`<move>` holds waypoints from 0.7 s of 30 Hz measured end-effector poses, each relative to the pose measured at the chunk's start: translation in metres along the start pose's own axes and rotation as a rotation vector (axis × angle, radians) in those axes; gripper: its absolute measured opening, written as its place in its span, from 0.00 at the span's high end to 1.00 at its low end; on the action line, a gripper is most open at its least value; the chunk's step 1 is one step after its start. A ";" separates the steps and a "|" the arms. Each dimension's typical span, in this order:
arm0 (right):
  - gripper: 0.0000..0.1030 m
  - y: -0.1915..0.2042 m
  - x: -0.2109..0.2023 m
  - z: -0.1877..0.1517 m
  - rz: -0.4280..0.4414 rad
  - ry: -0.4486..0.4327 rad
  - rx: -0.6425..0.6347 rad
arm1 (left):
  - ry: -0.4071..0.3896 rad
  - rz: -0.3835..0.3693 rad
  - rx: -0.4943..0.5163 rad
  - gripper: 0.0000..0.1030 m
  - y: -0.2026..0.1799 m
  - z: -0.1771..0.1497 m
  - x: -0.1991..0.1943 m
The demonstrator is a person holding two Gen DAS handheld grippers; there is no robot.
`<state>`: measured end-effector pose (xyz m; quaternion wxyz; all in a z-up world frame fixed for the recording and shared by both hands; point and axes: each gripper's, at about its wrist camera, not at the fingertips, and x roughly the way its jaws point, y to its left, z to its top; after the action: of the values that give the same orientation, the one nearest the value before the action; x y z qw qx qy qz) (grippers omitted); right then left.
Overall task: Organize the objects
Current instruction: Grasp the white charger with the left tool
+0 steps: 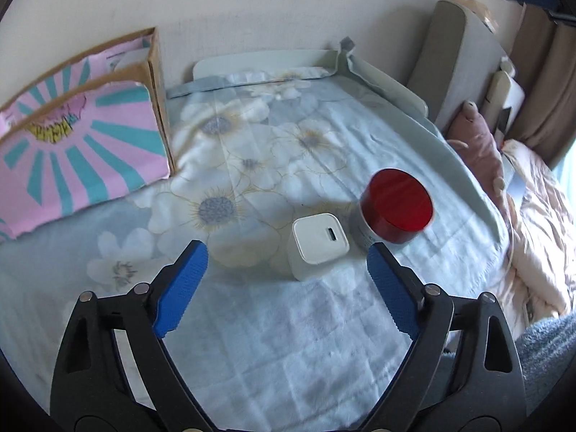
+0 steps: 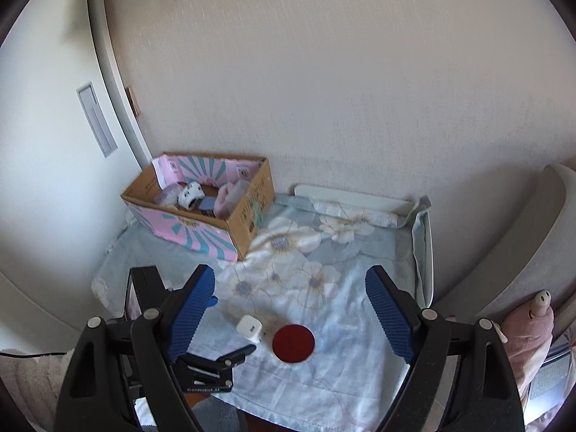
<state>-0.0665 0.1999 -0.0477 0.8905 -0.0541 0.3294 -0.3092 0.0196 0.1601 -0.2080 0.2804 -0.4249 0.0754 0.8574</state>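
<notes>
A white USB charger cube [image 1: 318,244] stands on the floral cloth, just ahead of my left gripper [image 1: 286,255], which is open and empty, low over the cloth. A jar with a red lid [image 1: 394,208] stands right beside the charger, near the right fingertip. My right gripper [image 2: 289,280] is open and empty, held high above the table. From there I see the charger [image 2: 250,327], the red lid [image 2: 293,342] and the left gripper [image 2: 216,360] below. A cardboard box [image 2: 248,216] with pink-and-teal sides holds several small items at the back left.
The box side [image 1: 82,154] stands close on the left. A white raised rim [image 1: 259,61] edges the table at the back and right. A grey cushion [image 1: 457,64], a pink plush toy [image 1: 478,144] and bedding [image 1: 540,237] lie to the right. A wall is behind.
</notes>
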 end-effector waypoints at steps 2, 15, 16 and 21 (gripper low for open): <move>0.19 -0.004 0.003 -0.004 -0.002 0.017 -0.008 | 0.000 0.029 -0.014 0.28 -0.001 0.000 0.006; 0.19 -0.019 0.018 -0.008 0.012 0.070 -0.032 | 0.010 0.038 -0.011 0.71 -0.021 0.001 0.019; 0.19 -0.019 0.018 -0.008 0.013 0.070 -0.036 | 0.012 0.033 -0.016 0.71 -0.020 0.002 0.020; 0.19 -0.017 0.018 -0.008 0.025 0.063 -0.039 | 0.012 0.025 -0.055 0.72 -0.013 0.006 0.012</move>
<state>-0.0695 0.1769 -0.0587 0.8822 -0.0576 0.3639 -0.2932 0.0169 0.1778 -0.2121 0.2575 -0.4367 0.0589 0.8600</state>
